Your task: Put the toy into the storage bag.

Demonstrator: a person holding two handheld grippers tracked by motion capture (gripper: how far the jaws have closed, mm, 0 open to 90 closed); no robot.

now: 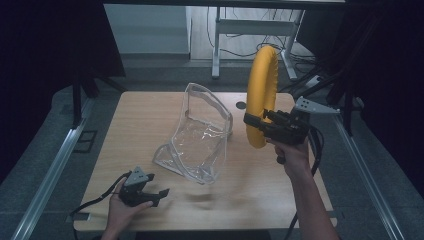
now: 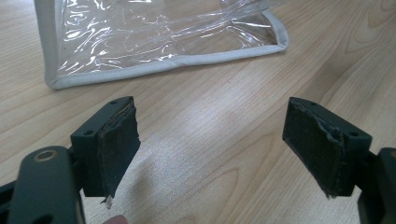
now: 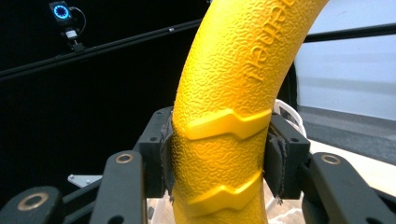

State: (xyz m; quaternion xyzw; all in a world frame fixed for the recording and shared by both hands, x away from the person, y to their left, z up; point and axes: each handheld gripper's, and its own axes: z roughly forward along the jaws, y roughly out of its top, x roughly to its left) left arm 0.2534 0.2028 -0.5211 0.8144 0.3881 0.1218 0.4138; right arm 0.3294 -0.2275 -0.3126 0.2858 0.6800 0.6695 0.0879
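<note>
The right gripper (image 1: 256, 123) clamps its fingers on the upright yellow ring (image 1: 262, 95), edge-on above the surface (image 1: 140, 125); the left gripper (image 2: 210, 149) gapes empty near the clear bag (image 2: 159, 37).

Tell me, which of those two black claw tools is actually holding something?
The right gripper, held up on the table's right side: its jaws clamp the yellow ring, held upright. The left gripper sits low near the front edge, jaws spread apart with nothing between them.

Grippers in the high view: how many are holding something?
1. The right gripper, at the table's right side, has its jaws shut on the upright yellow ring. The left gripper, near the front edge, is open and holds nothing.
</note>
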